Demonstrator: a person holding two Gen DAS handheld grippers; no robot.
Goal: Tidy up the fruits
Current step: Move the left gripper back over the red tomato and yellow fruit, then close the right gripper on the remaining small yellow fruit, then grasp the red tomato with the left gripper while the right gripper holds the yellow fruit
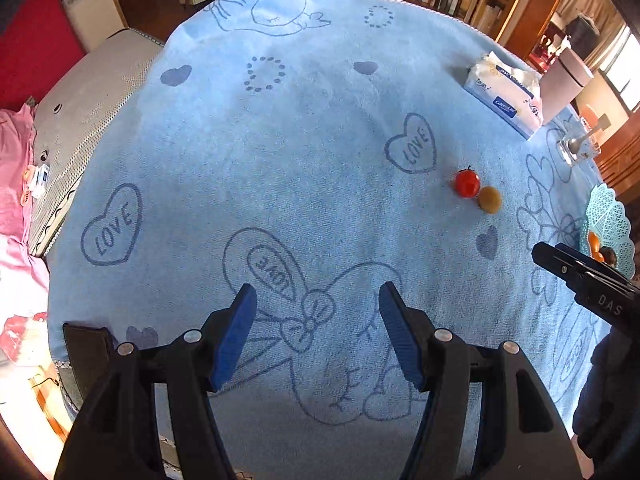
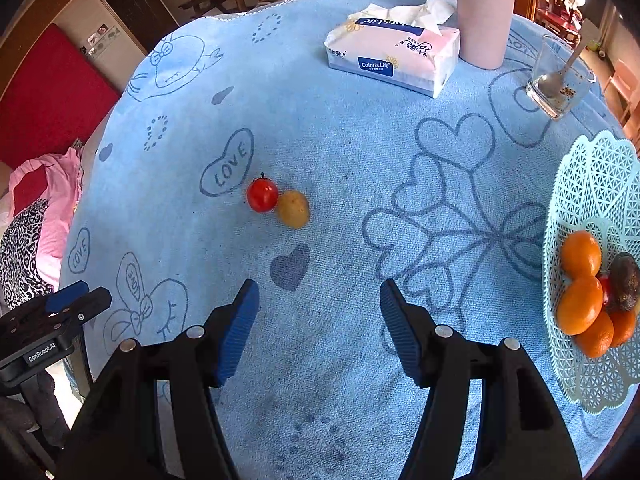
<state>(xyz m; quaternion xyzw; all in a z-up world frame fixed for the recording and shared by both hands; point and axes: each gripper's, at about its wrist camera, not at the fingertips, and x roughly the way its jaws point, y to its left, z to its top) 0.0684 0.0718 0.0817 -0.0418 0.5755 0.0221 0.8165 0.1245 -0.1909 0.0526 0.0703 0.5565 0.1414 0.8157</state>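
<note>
The left gripper (image 1: 318, 332) hangs above the blue towel (image 1: 304, 128) with its jaws spread wide and nothing between them. The right gripper (image 2: 319, 330) is in the same condition: jaws apart, no load, blue pads facing each other over bare cloth.

Two loose items lie on the towel ahead of both grippers. A red tomato (image 2: 262, 195) with a small dark stem sits touching a yellowish round fruit (image 2: 293, 209) — possibly a small potato; the view does not settle it. The pair rests just beside a printed "LOVE" heart, to the left of the right gripper's centre line and well to the right in the left wrist view, where the tomato (image 1: 467, 183) and its yellowish neighbour (image 1: 489, 199) appear smaller.

The pale green lattice basket (image 2: 592, 184) stands at the right edge of the towel. It holds several oranges (image 2: 580, 254) clustered against its near wall, a dark brown fruit (image 2: 624, 280) beside them, and a sliver of something red between.

Surrounding items, all towards the far right of the towel:
- a tissue pack (image 2: 394, 54) with a sheet pulled up from its slot;
- a tall pink cylinder (image 2: 485, 12) just beside the pack;
- a clear glass (image 2: 560, 80) with a metal spoon (image 2: 558, 74) leaning inside.

Nothing stands between the right gripper and the loose pair — only open towel. In the left wrist view the right gripper's black body intrudes at the right edge, partly covering the basket.
</note>
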